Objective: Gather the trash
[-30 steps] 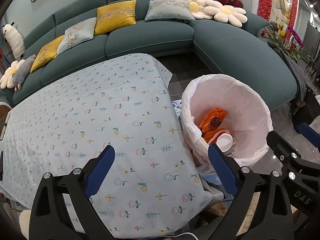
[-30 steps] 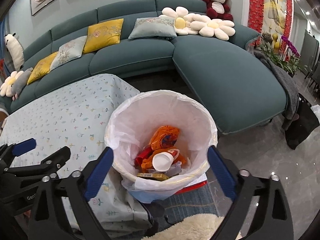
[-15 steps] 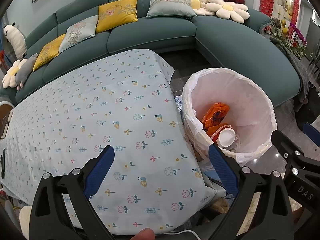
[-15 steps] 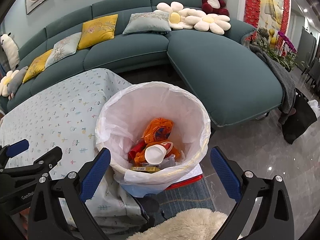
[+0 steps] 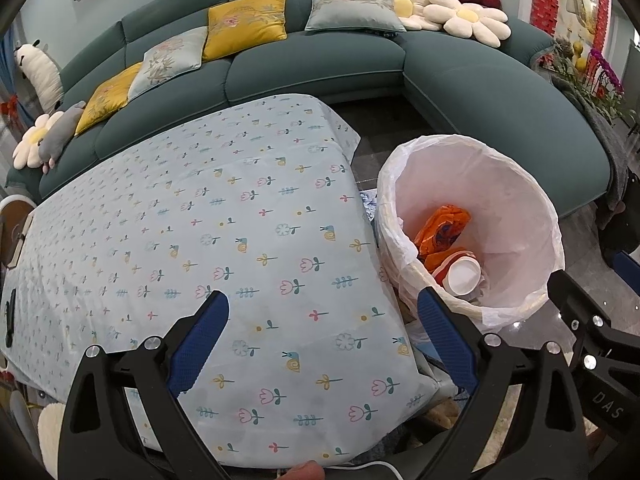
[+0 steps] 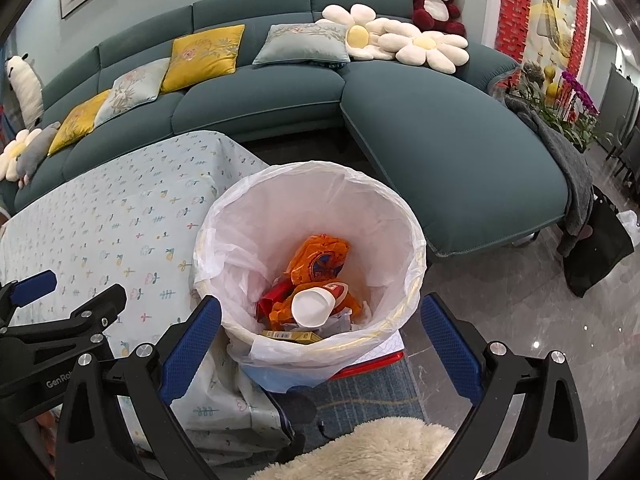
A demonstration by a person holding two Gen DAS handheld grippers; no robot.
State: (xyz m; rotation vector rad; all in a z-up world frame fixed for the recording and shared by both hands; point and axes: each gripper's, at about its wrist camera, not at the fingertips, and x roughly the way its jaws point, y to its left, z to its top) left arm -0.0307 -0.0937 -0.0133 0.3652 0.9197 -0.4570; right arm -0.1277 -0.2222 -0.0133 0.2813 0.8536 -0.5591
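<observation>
Open bin mouth [image 6: 416,248] beside tablecloth [image 5: 200,220]

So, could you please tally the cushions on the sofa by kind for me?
Yellow cushions: 2
Grey-blue cushions: 2
Flower-shaped cushions: 3
Total: 7

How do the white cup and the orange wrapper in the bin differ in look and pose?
The white cup is smooth and rigid, holding its round shape; the orange wrapper is crumpled, soft and printed. The cup lies tipped on its side with its open mouth toward the camera, nearer the front; the wrapper slumps behind it. Both rest inside the lined trash bin.
</observation>
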